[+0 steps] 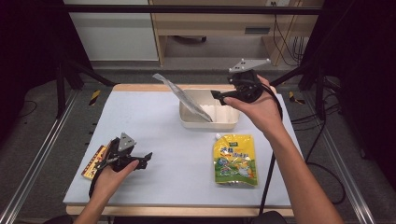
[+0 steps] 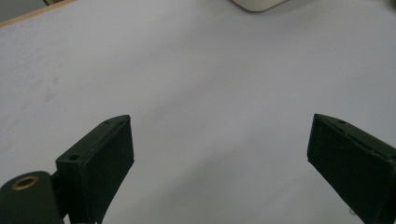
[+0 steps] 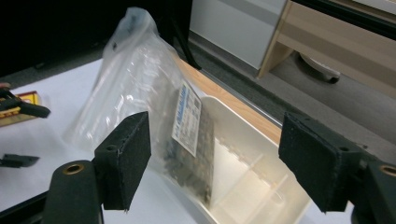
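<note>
Resting low at the table's near-left corner, the left gripper lies nearly level, hand wrapped round its body, jaws aimed right across the bare top. Jaws stand wide apart, nothing between them; the left gripper view has them over plain white surface, with a corner of the bin at the top edge. A flat red-and-yellow packet lies just beside the left hand, at the table's left edge.

Mid-table, far side: the clear bag stands tilted in the bin, its lower end inside, its top leaning out to the left over the rim. Right gripper view adds what the high view lacks: a white label and dark contents in the bag, and ribbed inner walls of the bin.

Right gripper is held raised over the bin's right end, forearm reaching in from bottom right, jaws pointing left toward the bag. Its jaws are well open and hold nothing; the bag sits beyond them, not touched.

A yellow-green pouch lies flat near the bin, below the right forearm. Open white surface runs between left gripper and pouch; the bin sits close to the far edge.
</note>
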Available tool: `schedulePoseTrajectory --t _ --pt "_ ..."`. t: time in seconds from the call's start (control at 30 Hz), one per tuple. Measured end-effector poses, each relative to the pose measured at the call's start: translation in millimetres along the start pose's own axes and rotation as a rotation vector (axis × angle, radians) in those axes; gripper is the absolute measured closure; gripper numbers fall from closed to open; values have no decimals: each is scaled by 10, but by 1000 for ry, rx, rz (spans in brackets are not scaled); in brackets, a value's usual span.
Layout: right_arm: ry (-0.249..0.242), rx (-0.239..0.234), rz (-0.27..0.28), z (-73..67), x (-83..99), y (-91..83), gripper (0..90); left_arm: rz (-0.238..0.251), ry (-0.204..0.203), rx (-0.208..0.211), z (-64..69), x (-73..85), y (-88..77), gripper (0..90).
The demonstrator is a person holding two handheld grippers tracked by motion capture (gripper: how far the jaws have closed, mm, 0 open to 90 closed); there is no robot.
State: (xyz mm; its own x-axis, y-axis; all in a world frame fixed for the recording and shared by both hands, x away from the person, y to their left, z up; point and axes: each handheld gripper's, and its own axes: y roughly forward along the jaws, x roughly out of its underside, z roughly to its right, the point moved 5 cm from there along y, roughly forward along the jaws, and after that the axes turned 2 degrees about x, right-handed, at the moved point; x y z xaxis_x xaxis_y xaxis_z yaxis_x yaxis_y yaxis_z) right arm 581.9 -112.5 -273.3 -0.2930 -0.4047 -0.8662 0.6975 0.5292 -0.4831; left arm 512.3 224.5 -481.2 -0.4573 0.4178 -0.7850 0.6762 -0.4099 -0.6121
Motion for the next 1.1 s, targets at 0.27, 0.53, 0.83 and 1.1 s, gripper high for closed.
schedulePoseTrajectory --t 0.27,0.53,0.83,1.1 --pt "35 54 -22 141 392 -97 247 -1 1 3 12 -2 0 75" --pt "91 74 -52 210 825 -56 209 -16 3 11 34 0 0 78" --pt "136 95 -98 249 1254 74 219 -20 9 11 49 0 8 79" --pt "198 123 -133 351 1701 197 257 -16 11 13 60 -6 1 78"
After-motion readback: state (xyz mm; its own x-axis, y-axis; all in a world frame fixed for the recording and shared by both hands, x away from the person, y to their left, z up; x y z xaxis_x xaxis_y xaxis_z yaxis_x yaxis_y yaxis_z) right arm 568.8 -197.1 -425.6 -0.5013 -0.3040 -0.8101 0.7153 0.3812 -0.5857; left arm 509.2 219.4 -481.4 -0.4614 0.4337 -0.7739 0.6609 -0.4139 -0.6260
